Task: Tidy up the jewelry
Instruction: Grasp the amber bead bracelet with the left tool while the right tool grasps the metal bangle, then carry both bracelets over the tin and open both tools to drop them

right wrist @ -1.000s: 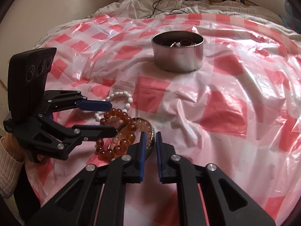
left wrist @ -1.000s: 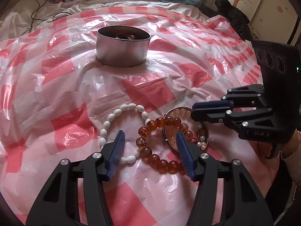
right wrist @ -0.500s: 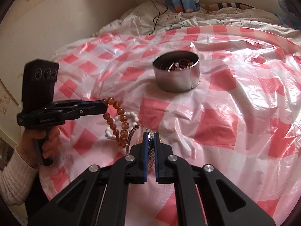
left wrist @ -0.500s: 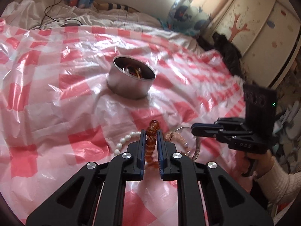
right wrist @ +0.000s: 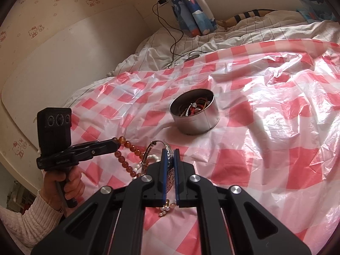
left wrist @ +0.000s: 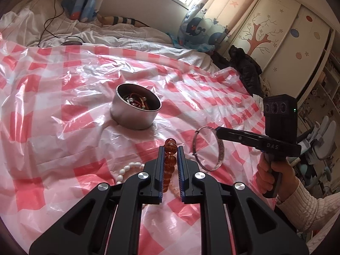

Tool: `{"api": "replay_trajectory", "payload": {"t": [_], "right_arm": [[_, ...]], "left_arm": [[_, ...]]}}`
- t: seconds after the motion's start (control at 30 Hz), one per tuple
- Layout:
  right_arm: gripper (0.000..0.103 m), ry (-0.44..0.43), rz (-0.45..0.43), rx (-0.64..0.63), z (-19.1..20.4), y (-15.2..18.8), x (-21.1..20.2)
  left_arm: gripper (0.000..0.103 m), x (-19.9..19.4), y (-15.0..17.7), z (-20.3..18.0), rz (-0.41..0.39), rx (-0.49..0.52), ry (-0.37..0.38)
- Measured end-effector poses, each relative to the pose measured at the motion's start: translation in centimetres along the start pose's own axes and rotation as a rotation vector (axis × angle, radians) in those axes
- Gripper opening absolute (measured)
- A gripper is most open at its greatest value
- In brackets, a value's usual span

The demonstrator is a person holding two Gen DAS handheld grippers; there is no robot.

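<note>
My left gripper (left wrist: 170,148) is shut on an amber bead bracelet (left wrist: 169,163) and holds it above the red-and-white checked sheet; the bracelet hangs from its tips in the right wrist view (right wrist: 127,155). My right gripper (right wrist: 170,152) is shut on a silver bangle (right wrist: 170,170), lifted off the sheet; the bangle shows as a ring in the left wrist view (left wrist: 209,147). A white bead bracelet (left wrist: 127,170) lies on the sheet below both. A round metal tin (left wrist: 136,111) holding several pieces of jewelry stands further back (right wrist: 195,114).
The checked plastic sheet (right wrist: 265,127) covers a bed with white bedding (left wrist: 106,36) behind it. A black cable (right wrist: 174,42) runs over the bedding. A wardrobe (left wrist: 282,27) stands at the right, a wall (right wrist: 63,53) at the left.
Both grippers have risen higher with the jewelry. A second ago the left gripper was open over the amber bracelet; it shut on it and lifted. The bangle left the sheet.
</note>
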State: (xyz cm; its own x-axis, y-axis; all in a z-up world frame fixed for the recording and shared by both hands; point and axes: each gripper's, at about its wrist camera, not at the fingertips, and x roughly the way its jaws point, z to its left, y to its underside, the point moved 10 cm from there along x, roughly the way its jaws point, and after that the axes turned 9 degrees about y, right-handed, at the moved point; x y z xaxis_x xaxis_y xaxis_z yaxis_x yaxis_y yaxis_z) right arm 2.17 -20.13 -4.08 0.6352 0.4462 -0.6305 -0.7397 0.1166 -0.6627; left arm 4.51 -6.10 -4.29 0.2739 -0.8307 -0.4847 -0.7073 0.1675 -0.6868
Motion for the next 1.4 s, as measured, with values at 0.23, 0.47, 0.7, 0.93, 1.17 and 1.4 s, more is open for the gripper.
{"api": "replay_trajectory", "payload": {"t": [0.23,0.47,0.7,0.93,1.17,1.4], "right_arm": [[0.006,0.025,-0.04,0.033,-1.4,-1.7,-0.1],[0.006,0.051,-0.052,0.051,-2.4,-2.6,0.2],[0.006,0.076,-0.061,0.072,-3.9,-3.6,0.6],[0.006,0.09,-0.084,0.076,-4.7,-6.1,1.7],[0.006,0.112,-0.096,0.07,-5.5,-8.5,3.8],[0.006,0.146,-0.079,0.026,-5.1,-10.1,6.9]], "left_arm": [[0.01,0.7,-1.0,-1.2,0.009,0.018,-0.004],[0.011,1.9,-4.1,-2.1,-0.001,0.073,-0.025],[0.011,3.5,-8.0,-2.4,-0.028,0.108,-0.02],[0.011,6.2,-10.7,-0.2,-0.05,0.067,-0.011],[0.011,10.0,-10.7,3.8,-0.016,0.024,-0.063],[0.021,10.3,-8.8,8.2,0.101,0.016,-0.289]]}}
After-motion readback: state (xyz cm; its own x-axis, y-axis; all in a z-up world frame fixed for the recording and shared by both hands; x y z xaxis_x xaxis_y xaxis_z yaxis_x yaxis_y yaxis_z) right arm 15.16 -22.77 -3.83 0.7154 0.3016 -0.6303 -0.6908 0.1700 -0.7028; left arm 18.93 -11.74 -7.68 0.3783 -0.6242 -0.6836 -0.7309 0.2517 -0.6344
